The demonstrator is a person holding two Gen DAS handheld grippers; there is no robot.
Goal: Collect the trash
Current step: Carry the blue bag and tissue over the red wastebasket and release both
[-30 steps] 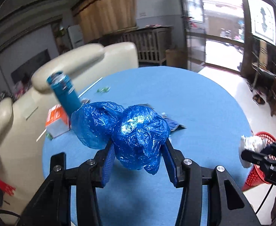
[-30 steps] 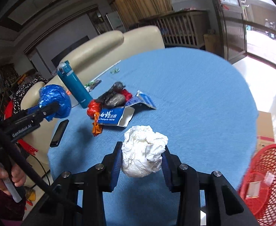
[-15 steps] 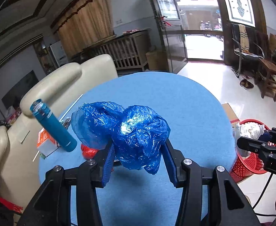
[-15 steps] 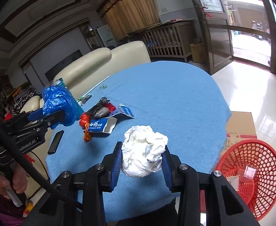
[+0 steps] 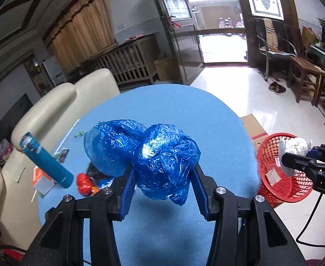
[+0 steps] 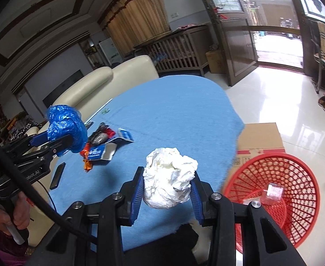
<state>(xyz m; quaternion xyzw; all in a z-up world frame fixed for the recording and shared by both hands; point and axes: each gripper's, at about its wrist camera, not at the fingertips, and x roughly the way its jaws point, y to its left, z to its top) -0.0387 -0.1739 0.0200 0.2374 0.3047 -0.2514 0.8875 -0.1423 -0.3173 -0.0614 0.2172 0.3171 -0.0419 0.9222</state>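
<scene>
The right gripper (image 6: 167, 190) clamps the white paper wad (image 6: 169, 180) just short of the red basket (image 6: 295, 201) — releasing here risks hitting the rim. The left gripper (image 5: 162, 186) clamps the blue plastic bag (image 5: 149, 153) beyond, above the blue table (image 5: 184, 110) — its loose lobe may snag.

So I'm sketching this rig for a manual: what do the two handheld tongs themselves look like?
Both tongs, left and right, are matte black angular frames with silver bolts and ribbed blue pads lining the fingers. White lettering marks their sides. A black cable trails from the left one, whose grip a bare hand holds.
</scene>
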